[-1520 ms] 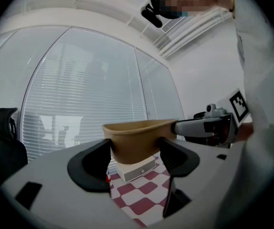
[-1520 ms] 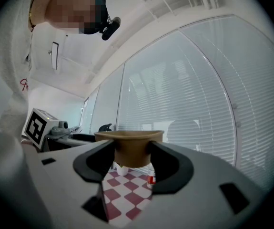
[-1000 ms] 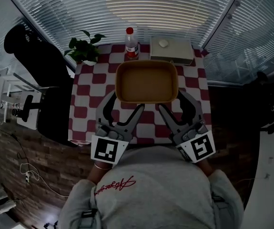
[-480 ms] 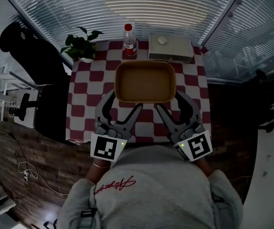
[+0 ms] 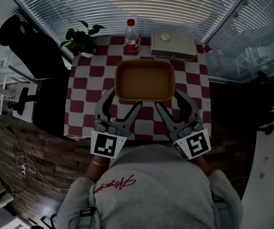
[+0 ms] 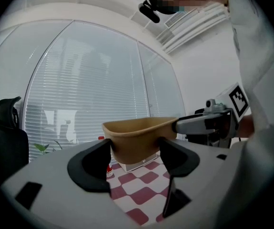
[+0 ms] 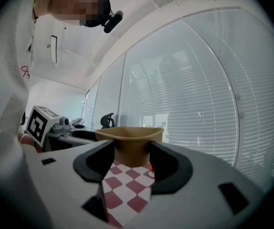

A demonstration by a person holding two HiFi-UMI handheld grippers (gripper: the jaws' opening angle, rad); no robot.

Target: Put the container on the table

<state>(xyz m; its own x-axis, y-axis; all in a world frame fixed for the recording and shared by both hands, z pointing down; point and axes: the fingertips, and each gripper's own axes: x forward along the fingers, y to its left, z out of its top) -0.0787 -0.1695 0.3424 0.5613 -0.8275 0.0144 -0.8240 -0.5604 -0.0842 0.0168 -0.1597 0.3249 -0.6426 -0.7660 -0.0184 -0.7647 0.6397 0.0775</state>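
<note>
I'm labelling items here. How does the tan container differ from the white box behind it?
The container is tan and open-topped; the white box is pale and flat-topped, with a small round item on it. The container is held above the table by the left tool and right tool; the white box rests at the table's far right corner. Both are roughly rectangular.

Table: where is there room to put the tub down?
Crowded at the back: plant, bottle and white box line that edge. The table shows bare checks left, in front of the plant, right, in front of the box, and along the near edge. Under the container is hidden.
</note>
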